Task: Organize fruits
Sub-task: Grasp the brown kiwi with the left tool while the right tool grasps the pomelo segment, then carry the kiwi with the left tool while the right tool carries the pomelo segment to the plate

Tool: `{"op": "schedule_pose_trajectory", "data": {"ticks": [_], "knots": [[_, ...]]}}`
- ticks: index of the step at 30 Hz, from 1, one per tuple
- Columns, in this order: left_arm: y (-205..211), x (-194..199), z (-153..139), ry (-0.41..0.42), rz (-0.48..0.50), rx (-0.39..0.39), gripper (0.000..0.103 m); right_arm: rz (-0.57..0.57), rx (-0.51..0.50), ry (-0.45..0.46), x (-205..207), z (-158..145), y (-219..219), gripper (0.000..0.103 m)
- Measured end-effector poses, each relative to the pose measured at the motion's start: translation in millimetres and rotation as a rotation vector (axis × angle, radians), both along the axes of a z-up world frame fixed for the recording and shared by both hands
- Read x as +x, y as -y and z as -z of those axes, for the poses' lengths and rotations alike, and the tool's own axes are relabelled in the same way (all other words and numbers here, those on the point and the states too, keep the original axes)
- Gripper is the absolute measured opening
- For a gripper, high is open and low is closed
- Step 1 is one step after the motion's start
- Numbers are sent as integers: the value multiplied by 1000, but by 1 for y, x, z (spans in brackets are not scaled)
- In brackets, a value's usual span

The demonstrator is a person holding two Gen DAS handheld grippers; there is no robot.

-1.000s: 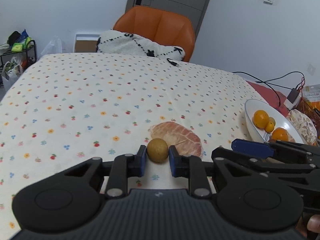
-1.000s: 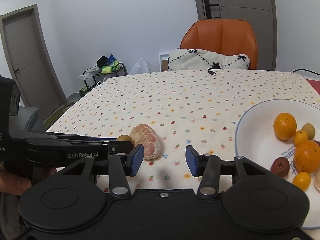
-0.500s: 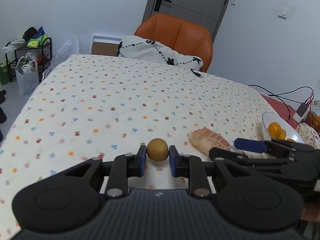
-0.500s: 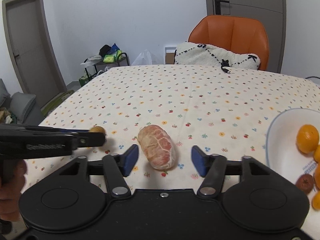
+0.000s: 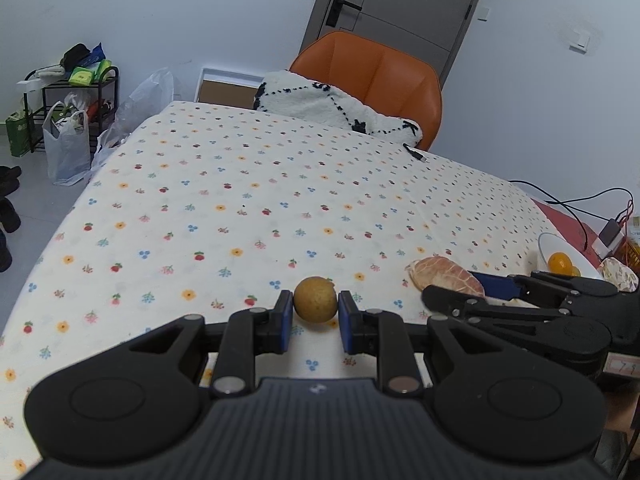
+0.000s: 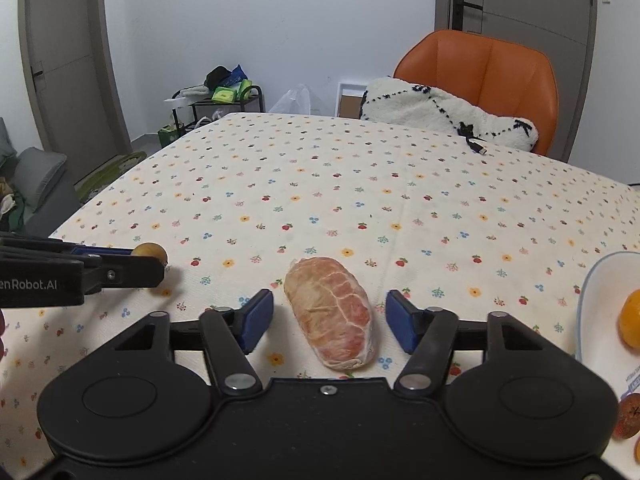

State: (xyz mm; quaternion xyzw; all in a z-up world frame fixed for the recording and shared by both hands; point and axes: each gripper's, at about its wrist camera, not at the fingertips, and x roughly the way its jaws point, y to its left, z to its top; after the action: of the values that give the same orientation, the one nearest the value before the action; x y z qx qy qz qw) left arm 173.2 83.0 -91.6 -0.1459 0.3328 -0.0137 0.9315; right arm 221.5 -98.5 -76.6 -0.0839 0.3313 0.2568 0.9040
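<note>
The far half of the flowered tablecloth (image 6: 360, 184) lies bare, open for passing right up to the white cushion (image 6: 444, 114) and cable plug (image 6: 476, 145) at the far edge. Nearer, the peeled pomelo segment (image 6: 332, 316) sits mid-table, with the white plate (image 6: 592, 304) of oranges (image 6: 631, 320) crowding the right edge.

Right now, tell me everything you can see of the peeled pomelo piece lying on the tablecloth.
The peeled pomelo piece is an oblong pinkish-orange chunk veined with pale membrane and looks wrapped in clear film. It lies flat on the flower-print tablecloth, long axis running away from the right wrist camera. It sits between the blue pads of the right gripper, whose jaws are closing; gaps show on both sides, so neither pad touches it yet. The white plate is to its right, apart from it.
</note>
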Motion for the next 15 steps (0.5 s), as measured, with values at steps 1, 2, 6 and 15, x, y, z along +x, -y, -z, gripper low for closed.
{"op": "schedule_pose_trajectory", "data": {"ticks": [1,2,6,15], "knots": [[0,0,0,-1,-1,-4,22,4,-13,12,-2,0,-1,42],[0,-1,0,-2,0,-8,22,6,-17,16,-3,-1,-1,39],[7,-4,-5,13,24,13,22,29,9,37,-13,-8,5,33],[40,-1,-24,57,75,30,22,101,97,91,-28,-28,40,33]]}}
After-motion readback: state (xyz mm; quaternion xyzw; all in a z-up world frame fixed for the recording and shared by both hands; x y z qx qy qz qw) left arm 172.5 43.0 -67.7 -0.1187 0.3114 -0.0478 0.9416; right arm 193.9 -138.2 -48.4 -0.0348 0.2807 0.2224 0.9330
